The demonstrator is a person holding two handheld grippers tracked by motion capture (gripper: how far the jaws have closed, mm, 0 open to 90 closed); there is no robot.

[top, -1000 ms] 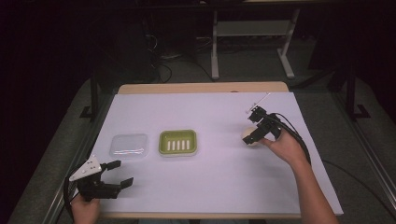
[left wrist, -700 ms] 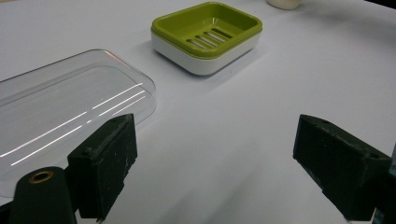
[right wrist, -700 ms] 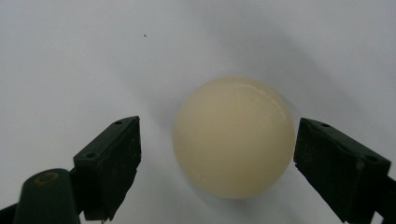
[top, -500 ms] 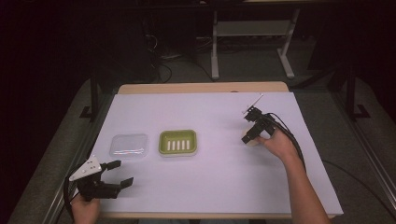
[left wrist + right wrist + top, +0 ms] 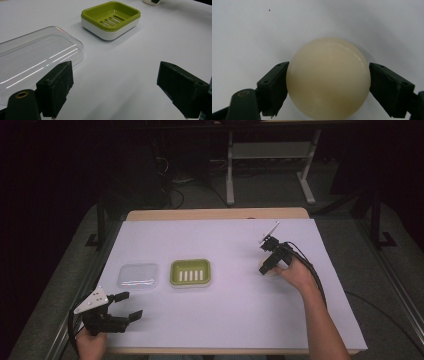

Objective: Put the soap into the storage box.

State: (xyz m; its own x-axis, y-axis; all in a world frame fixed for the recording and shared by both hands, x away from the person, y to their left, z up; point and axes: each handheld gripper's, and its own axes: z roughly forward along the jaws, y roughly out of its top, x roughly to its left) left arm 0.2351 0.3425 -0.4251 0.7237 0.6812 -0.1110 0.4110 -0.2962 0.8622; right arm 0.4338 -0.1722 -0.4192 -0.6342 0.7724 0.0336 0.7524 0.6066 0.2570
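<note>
Right gripper view: jaws clasp a smooth, glossy cream soap ball (image 5: pixel 328 77).

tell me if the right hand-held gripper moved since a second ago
Yes, slightly. In the high view the right hand-held gripper, closed around the cream soap, has shifted a little left, toward the green soap dish, which stayed put.

No text, label, brand, number or sign can be read anywhere. The white tabletop (image 5: pixel 225 320) is blank, the green soap dish (image 5: pixel 110 18) and the clear lid (image 5: pixel 37 60) at its 9 o'clock in the high view bear no print, and the cream ball (image 5: pixel 328 78) is plain.
</note>
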